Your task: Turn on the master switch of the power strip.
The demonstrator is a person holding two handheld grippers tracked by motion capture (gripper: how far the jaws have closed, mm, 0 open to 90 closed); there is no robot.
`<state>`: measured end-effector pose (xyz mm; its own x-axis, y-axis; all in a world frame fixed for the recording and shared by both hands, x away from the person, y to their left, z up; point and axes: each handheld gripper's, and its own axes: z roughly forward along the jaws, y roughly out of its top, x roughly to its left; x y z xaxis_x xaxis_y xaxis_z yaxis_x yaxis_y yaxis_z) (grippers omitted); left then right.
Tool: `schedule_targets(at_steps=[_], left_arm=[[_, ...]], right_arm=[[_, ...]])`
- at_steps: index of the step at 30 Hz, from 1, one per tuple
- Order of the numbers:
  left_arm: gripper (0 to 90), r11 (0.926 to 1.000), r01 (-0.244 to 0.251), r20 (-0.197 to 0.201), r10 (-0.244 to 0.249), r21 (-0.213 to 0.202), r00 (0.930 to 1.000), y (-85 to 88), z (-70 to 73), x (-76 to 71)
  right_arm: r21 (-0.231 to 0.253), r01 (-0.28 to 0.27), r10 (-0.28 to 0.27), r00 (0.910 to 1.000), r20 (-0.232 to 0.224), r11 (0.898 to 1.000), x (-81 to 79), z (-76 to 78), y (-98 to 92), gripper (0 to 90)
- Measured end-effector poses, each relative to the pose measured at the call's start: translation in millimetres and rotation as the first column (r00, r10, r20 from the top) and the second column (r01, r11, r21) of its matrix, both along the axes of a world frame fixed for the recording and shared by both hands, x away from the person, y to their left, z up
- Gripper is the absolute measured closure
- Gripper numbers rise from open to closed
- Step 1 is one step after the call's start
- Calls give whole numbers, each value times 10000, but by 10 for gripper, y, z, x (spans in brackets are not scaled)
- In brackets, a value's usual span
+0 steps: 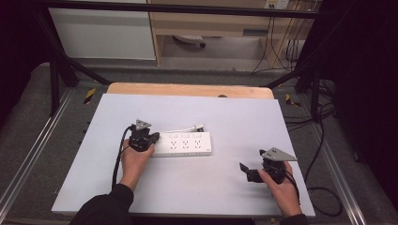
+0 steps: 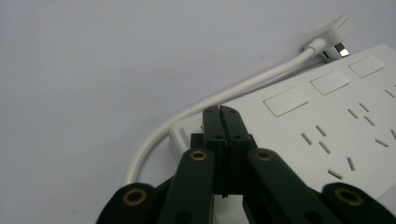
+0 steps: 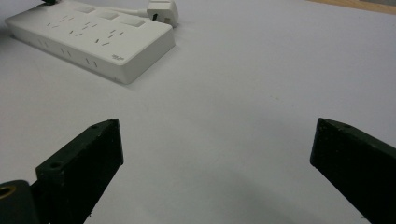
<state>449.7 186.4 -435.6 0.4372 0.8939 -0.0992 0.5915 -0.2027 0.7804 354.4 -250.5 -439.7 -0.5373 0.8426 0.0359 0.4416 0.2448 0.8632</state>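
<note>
Power strip (image 1: 184, 144) lies near the middle of the grey table top (image 1: 234, 117), long axis running 9 to 3 o'clock in the high view. Its white cable (image 1: 180, 131) loops along the far edge and ends in the plug (image 1: 199, 126), lying loose just beyond the strip at about 1 o'clock from its centre.

My left gripper (image 1: 142, 138) sits at the strip's 9 o'clock end. In the left gripper view its jaws are pressed flat together, nothing between them, tips resting at or just over the corner of the strip (image 2: 327, 121) where the cable (image 2: 205, 100) leaves the housing. I cannot tell whether the tips actually bear on the plastic or hover a hair above it.

My right gripper (image 1: 261, 172) waits at about 4 o'clock from the strip, well apart from it. In the right gripper view its jaws stand wide apart, empty, with the strip (image 3: 88, 39) and plug (image 3: 162, 10) up at 11 o'clock.

Judgement: the step in hand is steadying the strip with the closed left tips. The next move probably falls to the right gripper: travel toward 11 o'clock, straddle the plug, close on its body. Risk: the strip may slide if left pressure is light.
</note>
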Motion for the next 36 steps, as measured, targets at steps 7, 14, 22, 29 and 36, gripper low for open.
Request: schedule_targets(at_steps=[7, 14, 22, 29, 36], left_arm=[[900, 10000, -13, -53, 12, -83, 10000, 9, 3, 2], [900, 9999, -2, -52, 2, -101, 10000, 11, 5, 2], [900, 9998, 57, -16, -57, -196, 10000, 12, 15, -5], [900, 9996, 90, -49, -91, -269, 9999, 5, 14, -6], [900, 9995, 117, -44, -118, -289, 9999, 5, 13, 0]], right_arm=[[-33, -16, 16, 10000, 48, 10000, 3, 1, -8, 30], [-22, -18, 19, 10000, 48, 10000, 2, 2, -8, 30], [-40, -27, 28, 10000, 52, 10000, 3, 2, -7, 30], [-30, -27, 27, 10000, 51, 10000, 0, 4, -5, 30], [-41, -35, 35, 10000, 58, 10000, 2, 6, -5, 30]])
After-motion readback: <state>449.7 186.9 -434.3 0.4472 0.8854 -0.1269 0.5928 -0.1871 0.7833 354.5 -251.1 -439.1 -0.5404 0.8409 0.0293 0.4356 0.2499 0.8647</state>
